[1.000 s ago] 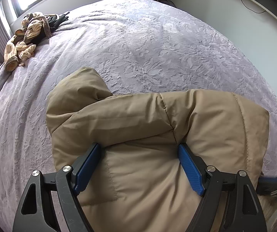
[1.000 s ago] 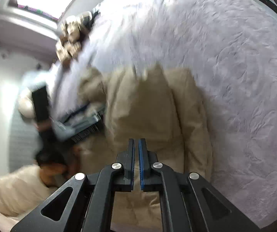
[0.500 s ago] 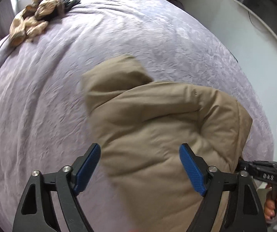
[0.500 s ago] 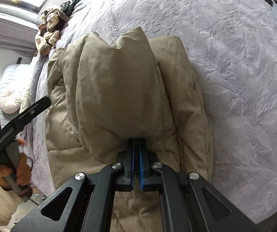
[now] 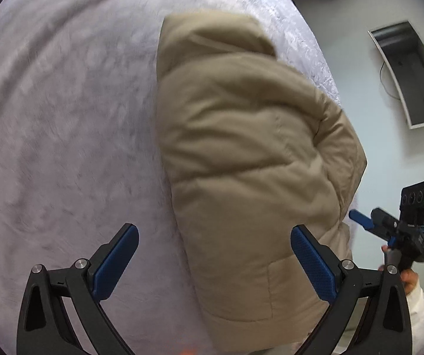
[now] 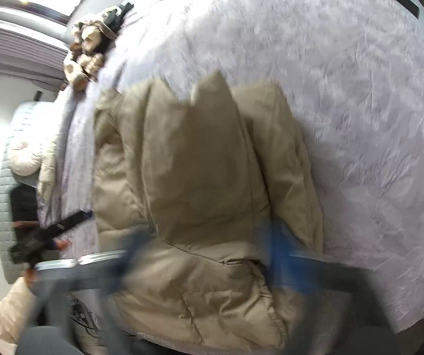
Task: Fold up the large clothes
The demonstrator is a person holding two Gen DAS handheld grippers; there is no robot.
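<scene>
With the left hand-held gripper (image 5: 215, 263) spread and empty and the right hand-held gripper (image 6: 206, 254) opening off the folded jacket (image 5: 247, 159), next smooth its layers flat on the bed (image 5: 64, 118) ahead.

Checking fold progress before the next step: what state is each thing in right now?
Jacket: folded into a bundle, lying on the bed, held by neither gripper.
Left gripper: open, nothing between the pads.
Right gripper: blurred, jaws opening, wide over the jacket's near edge.
Bedspread: spread flat.
Clothes pile: unfolded, at the far corner.
</scene>
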